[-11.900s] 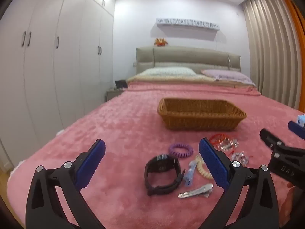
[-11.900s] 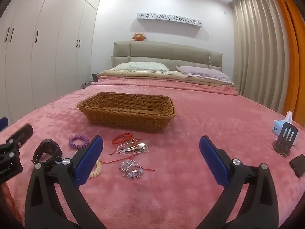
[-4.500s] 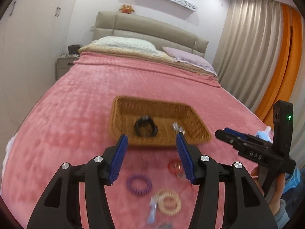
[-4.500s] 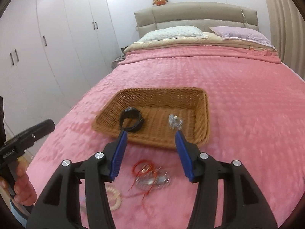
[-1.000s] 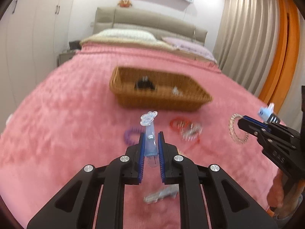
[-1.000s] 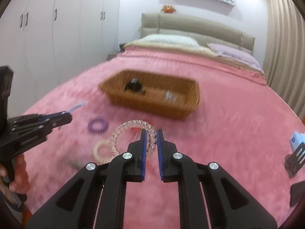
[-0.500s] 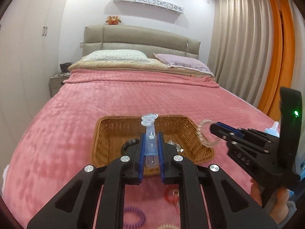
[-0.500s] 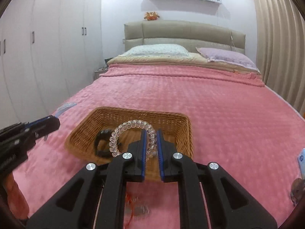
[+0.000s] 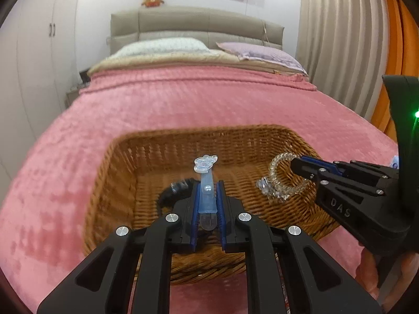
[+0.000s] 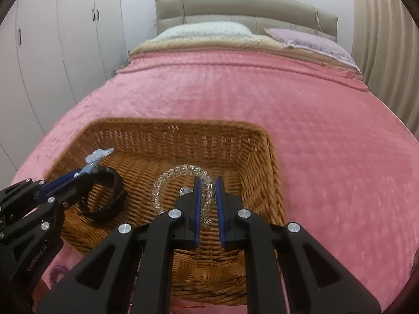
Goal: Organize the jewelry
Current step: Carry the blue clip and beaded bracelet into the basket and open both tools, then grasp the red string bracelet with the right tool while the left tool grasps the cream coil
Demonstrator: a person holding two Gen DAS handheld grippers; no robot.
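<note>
A woven wicker basket point(image 9: 123, 162) point(image 10: 264, 162) sits on the pink bedspread. My left gripper point(image 9: 207, 196) is shut on a clear blue hair clip point(image 9: 205, 183) and holds it over the basket's near left part; it also shows in the right wrist view point(image 10: 78, 174). My right gripper point(image 10: 208, 191) is shut on a clear beaded bracelet point(image 10: 167, 180) over the basket's right part, also seen in the left wrist view point(image 9: 277, 175). A black watch point(image 10: 104, 198) and a small clear sparkly piece point(image 9: 264, 185) lie inside the basket.
A purple spiral hair tie point(image 10: 56, 272) lies on the bedspread in front of the basket, partly hidden by the left gripper. Pillows point(image 9: 167, 47) and a headboard are at the far end. White wardrobes point(image 10: 65, 26) stand left, curtains point(image 9: 335, 39) right.
Both grippers have moved forward and down and are now over the inside of the basket, still holding the hair clip and the bracelet.
</note>
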